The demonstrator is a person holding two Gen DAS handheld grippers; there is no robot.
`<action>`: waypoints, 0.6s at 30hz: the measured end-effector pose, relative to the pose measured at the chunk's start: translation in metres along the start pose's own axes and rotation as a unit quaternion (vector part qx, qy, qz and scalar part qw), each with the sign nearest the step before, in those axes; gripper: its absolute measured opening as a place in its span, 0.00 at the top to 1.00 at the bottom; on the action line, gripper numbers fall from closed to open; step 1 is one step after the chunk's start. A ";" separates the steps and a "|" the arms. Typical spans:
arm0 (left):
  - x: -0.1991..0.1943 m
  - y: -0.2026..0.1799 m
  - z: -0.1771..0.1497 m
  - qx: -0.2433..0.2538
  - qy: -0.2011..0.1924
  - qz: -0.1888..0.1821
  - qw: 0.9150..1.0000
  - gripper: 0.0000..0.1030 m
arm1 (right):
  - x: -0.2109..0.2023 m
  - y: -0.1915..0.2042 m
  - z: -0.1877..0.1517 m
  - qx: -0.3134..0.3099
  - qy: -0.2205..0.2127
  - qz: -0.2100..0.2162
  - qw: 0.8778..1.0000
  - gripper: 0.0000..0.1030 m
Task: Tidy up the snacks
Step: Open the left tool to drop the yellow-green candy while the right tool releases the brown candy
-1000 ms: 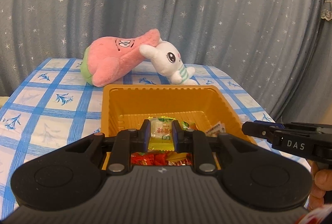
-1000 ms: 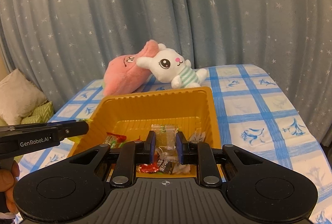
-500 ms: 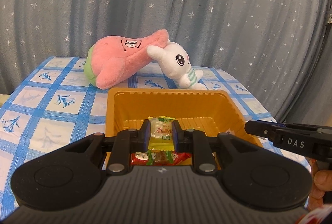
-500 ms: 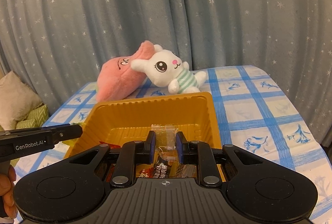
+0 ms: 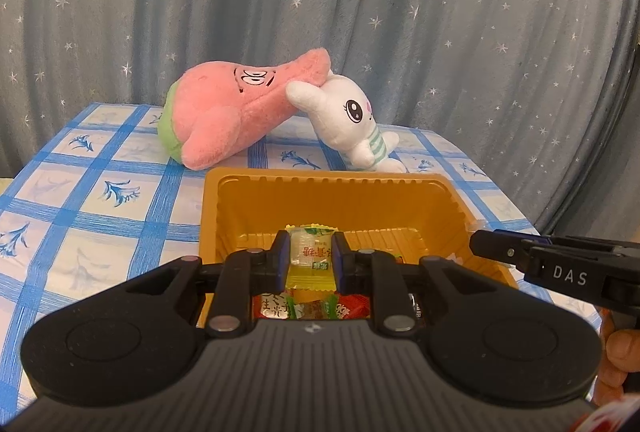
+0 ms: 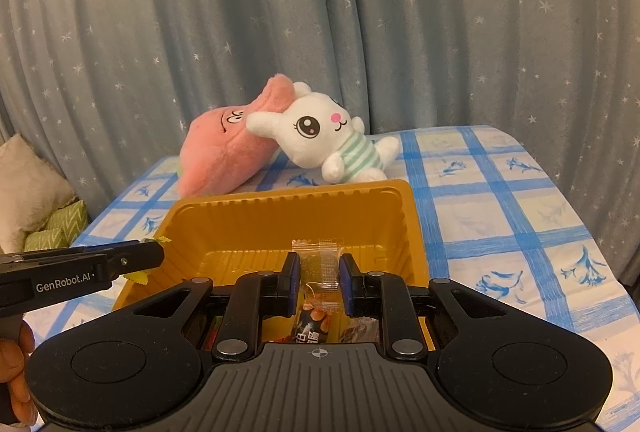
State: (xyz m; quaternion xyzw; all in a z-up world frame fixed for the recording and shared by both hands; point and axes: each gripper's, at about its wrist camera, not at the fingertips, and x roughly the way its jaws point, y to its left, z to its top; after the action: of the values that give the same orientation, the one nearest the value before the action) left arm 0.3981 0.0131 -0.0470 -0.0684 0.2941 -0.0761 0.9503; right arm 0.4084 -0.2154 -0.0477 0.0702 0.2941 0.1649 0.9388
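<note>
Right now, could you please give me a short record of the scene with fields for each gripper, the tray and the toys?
left gripper: shut on a yellow snack packet, over the tray
right gripper: shut on a clear snack packet, over the tray
tray: orange, holds several wrapped snacks at its near end
toys: pink plush and white bunny lie touching behind the tray
table: blue checked cloth

tray on the table, snacks inside, two plush toys lying behind it.
</note>
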 end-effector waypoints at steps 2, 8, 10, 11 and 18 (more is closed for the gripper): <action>0.002 0.000 0.000 0.000 0.001 -0.001 1.000 0.81 | 0.003 0.000 0.001 0.000 0.001 0.000 1.000 0.80; 0.009 0.003 0.000 0.000 0.003 -0.002 1.000 0.81 | 0.011 -0.001 0.001 0.003 0.005 -0.002 1.000 0.79; 0.011 0.003 0.000 0.001 0.004 -0.003 1.000 0.81 | 0.013 -0.001 0.001 0.005 0.006 -0.002 1.000 0.80; 0.012 0.003 0.000 0.001 0.005 -0.003 1.000 0.81 | 0.014 -0.002 0.001 0.006 0.006 -0.002 1.000 0.80; 0.022 0.006 0.000 -0.003 0.006 -0.009 1.000 0.80 | 0.018 -0.002 0.001 0.012 0.008 -0.003 1.000 0.80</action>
State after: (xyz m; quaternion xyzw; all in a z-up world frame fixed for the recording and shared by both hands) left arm 0.4162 0.0148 -0.0600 -0.0732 0.2993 -0.0838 0.9476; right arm 0.4232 -0.2115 -0.0568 0.0787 0.3040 0.1592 0.9360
